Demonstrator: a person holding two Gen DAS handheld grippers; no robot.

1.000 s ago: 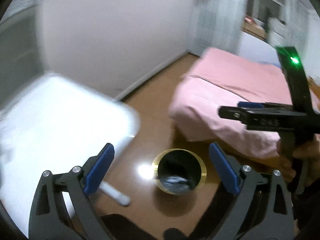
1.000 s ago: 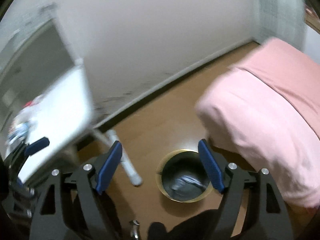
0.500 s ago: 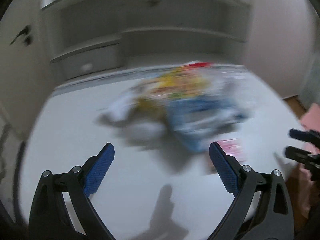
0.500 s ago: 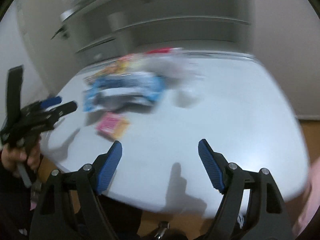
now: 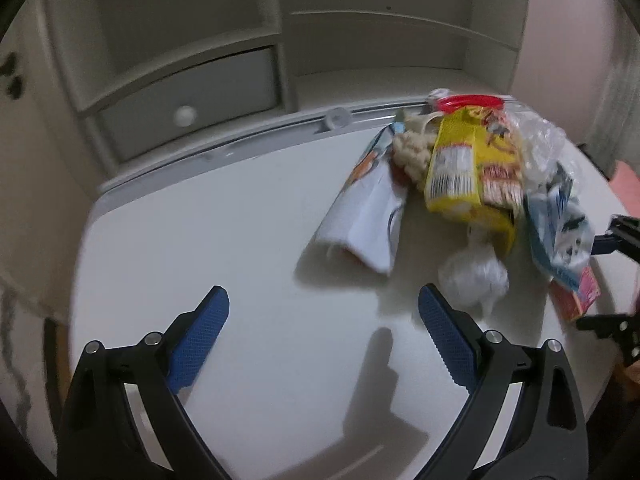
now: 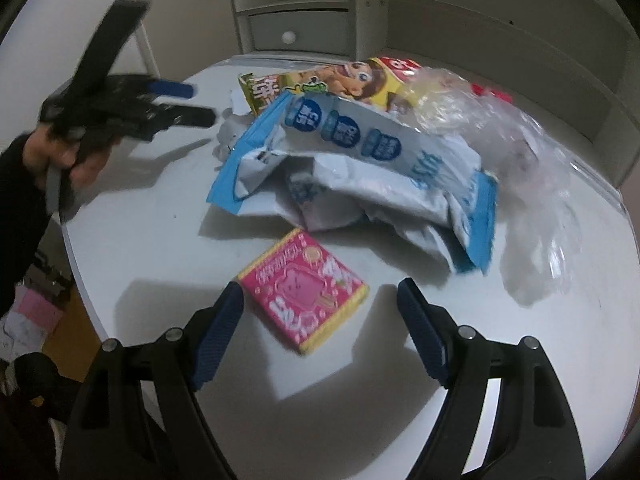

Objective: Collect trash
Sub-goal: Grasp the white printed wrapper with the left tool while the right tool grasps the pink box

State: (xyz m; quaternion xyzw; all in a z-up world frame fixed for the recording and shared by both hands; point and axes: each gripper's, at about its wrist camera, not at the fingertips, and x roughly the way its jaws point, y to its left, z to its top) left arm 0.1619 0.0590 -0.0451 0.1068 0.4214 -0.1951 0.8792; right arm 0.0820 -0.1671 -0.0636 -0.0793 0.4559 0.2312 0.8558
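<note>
A heap of trash lies on a white table (image 5: 240,248). In the left wrist view it holds a white wrapper (image 5: 364,216), a yellow snack box (image 5: 468,168), a crumpled clear bag (image 5: 472,276) and a blue-white bag (image 5: 560,216). My left gripper (image 5: 324,332) hovers open over bare tabletop, short of the wrapper. In the right wrist view a pink box (image 6: 304,292) lies just beyond my right gripper (image 6: 320,320), which is open and empty. Behind it sit the blue-white bag (image 6: 380,168), a yellow cartoon bag (image 6: 332,80) and clear plastic (image 6: 520,148). The left gripper (image 6: 192,104) shows at the left there, in a hand.
A white shelf unit with a knobbed drawer (image 5: 184,112) stands right behind the table. The table's rounded edge (image 6: 80,272) drops to a brown floor with pink clutter (image 6: 36,312) at the left. A pink bed corner (image 5: 628,180) shows at far right.
Both grippers have swung away from the gold-rimmed bin on the floor and the pink bed, round to the table. They now hover over the trash heap, closer than half a second ago.
</note>
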